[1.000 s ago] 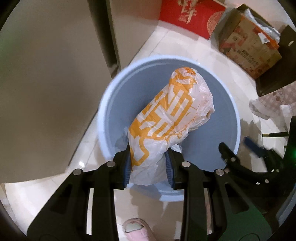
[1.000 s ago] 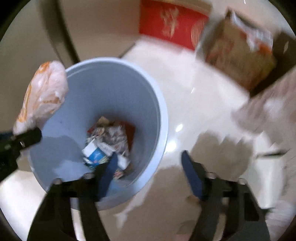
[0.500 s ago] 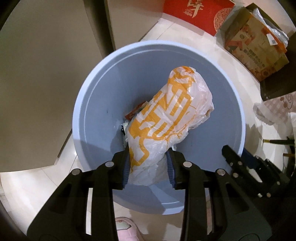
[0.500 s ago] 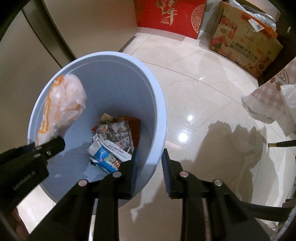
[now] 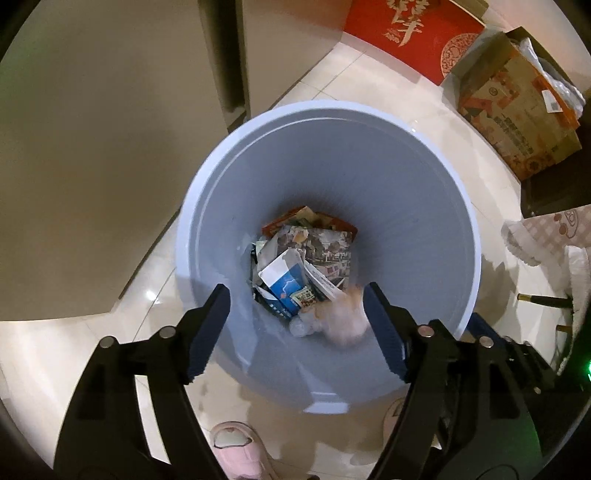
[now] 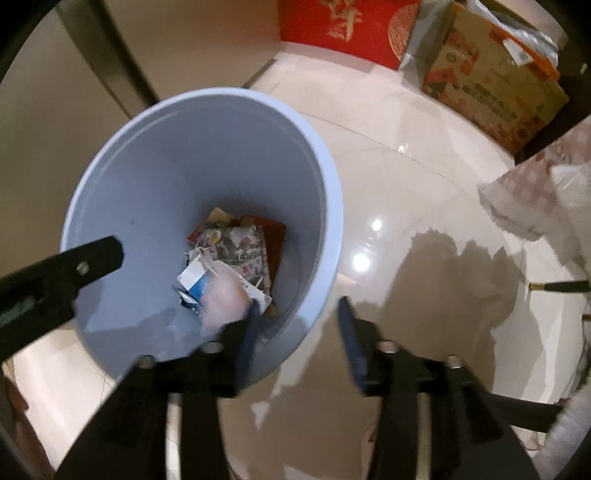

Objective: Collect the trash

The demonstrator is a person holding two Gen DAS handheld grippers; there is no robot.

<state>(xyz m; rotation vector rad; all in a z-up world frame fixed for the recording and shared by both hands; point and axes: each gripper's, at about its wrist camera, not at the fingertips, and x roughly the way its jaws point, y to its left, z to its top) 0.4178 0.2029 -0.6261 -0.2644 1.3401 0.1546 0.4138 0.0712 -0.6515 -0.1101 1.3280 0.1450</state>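
Pale and streaked with blur, the plastic bag [image 5: 343, 321] was down inside the blue bin [image 5: 207, 206], below the left gripper [image 5: 295, 328] and clear of both its fingers [image 5: 207, 332]. Those fingers had just been opening and stood wide, with nothing pressed between the blue pads; the bag showed in the gap between them, nearer the right-hand finger, but deep in the bin rather than at their level. It lay against the other rubbish on the bottom: a blue and white carton [image 5: 286, 284] and printed papers [image 5: 321, 247].

The right gripper [image 6: 297, 332] had also just been opening and stood partly apart, empty. One of its fingers [image 6: 249, 339] reached over the bin's near rim while the other hung over the glossy floor [image 6: 388, 177] outside it.

The left wrist view looked straight down into the bin and showed a pink slipper [image 5: 236, 446] on the floor at the bottom edge. The right wrist view saw the bin [image 6: 325, 177] from the side, caught one black finger of the left gripper [image 6: 92, 258] reaching over the far rim, and showed the bag [image 6: 225, 302] as a soft pinkish blur on the carton [image 6: 194, 278]. A red box [image 5: 410, 33] and a cardboard box [image 5: 517, 122] stood at the far edge of the floor in both views.
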